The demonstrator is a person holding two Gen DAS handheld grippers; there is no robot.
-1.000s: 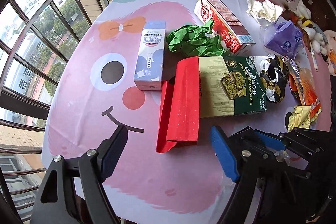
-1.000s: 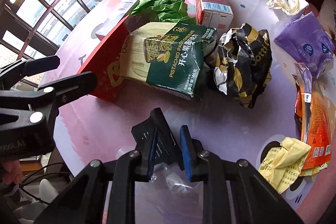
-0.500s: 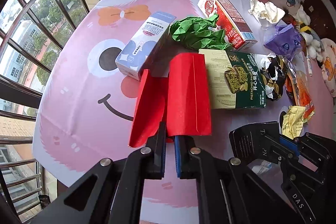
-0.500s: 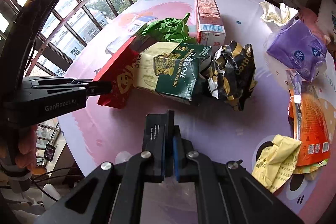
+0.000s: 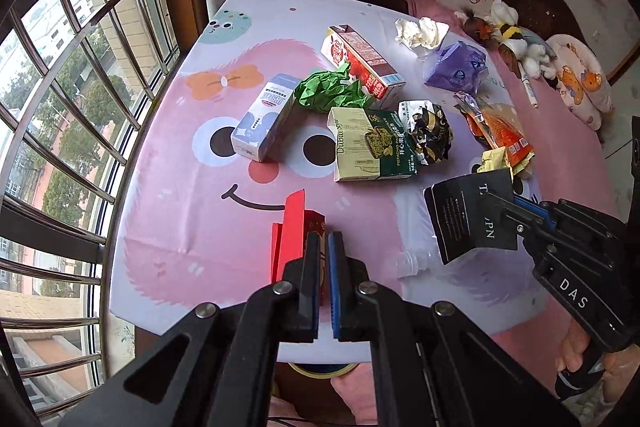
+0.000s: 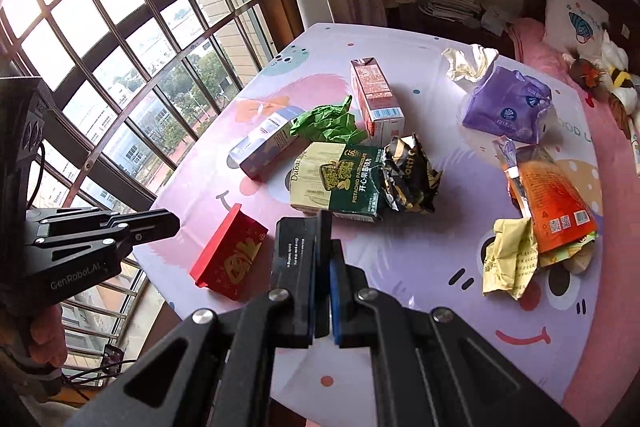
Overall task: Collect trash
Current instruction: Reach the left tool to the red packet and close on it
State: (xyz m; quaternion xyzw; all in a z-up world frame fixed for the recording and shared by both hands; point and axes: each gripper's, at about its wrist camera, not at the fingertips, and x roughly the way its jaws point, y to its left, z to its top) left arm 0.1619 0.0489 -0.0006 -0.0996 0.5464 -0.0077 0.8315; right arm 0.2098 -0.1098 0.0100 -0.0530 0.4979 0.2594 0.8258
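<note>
Claws both clamped: left claw [image 5: 323, 269] pinches red box [image 6: 230, 253], right claw [image 6: 325, 279] black card [image 6: 294, 247].

A red gold-printed box [image 6: 230, 253] and a flat black card packet [image 5: 470, 217] hang gripped above the table's litter.

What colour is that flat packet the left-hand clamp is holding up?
The packet is bright red with gold print on its face, clearest in the right wrist view.

Red box [image 6: 230, 257], gold print; black packet [image 5: 468, 217]; green paper [image 5: 330, 93].
</note>
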